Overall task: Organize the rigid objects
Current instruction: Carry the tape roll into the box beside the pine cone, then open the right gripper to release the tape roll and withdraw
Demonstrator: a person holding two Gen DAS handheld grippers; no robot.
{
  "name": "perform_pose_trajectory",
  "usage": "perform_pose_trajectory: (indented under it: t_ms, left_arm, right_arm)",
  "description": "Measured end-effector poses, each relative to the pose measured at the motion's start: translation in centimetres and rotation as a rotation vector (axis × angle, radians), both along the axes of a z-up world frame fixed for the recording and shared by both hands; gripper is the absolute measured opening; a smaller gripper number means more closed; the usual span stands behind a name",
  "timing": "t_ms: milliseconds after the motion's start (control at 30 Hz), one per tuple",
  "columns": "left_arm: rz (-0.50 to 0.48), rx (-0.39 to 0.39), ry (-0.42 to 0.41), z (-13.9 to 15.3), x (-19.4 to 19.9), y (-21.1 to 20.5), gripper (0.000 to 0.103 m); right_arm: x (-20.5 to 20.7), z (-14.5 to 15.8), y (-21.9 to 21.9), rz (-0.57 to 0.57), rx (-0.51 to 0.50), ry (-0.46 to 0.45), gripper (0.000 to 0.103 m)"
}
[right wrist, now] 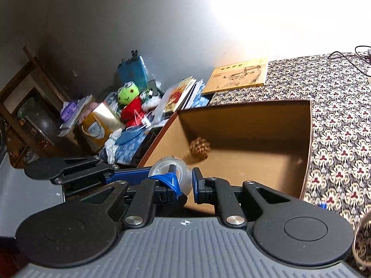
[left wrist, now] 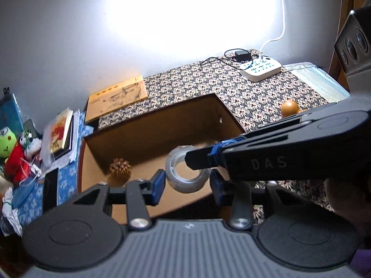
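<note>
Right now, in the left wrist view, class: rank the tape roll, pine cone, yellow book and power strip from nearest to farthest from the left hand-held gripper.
1. Tape roll: between the left hand-held gripper's fingers, over the box.
2. Pine cone: in the box, ahead-left.
3. Yellow book: beyond the box, by the wall, left.
4. Power strip: far right corner.

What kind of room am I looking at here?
Probably a lived-in home room: a patterned tablecloth, a frog plush toy among piled books, and a power strip by the wall.
</note>
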State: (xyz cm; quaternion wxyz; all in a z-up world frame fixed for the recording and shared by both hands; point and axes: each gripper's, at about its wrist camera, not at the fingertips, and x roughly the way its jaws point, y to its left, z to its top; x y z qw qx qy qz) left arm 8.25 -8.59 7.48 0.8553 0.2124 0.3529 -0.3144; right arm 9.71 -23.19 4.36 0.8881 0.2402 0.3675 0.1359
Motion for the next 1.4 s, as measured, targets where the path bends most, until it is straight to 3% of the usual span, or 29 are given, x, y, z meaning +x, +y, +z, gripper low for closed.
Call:
perform_pose_trajectory:
  t_ms: [133,433,867,1067,1200,1400]
  left_arm:
    - [0.008,-0.023,0.015,0.0,3.1,-0.2,0.041]
    - [0.017,-0.076,0.159,-3.3,12.1,0.8,0.041]
    - [-0.018,0.032,0.268,-10.5,19.8,-0.8,0.042]
    - [0.009,0.094,0.258,-12.7,21.6,-1.3,0.043]
    - [0.026,0.085,0.244,-12.8,21.7,-0.9,0.056]
    - [0.048,0.101,0.166,-12.0,21.2,-0.8,0.061]
  right_arm:
    - [2.8,-0.1,-0.1,-0.011,-0.005,0.014,0.0]
    - [10.1,-3.1,0.9,-0.043,-0.051,0.126,0.0]
    - [16.1,-9.2,1.7,-0.112,-0.103,0.3,0.0]
    - [17.7,-11.1,1.8,-0.17,-0.1,0.327,0.0]
    - [17.9,-12.1,0.9,-0.217,-0.024,0.333,0.0]
    - [17.8,-12.2,0.0,-0.241,-0.014,0.308,0.0]
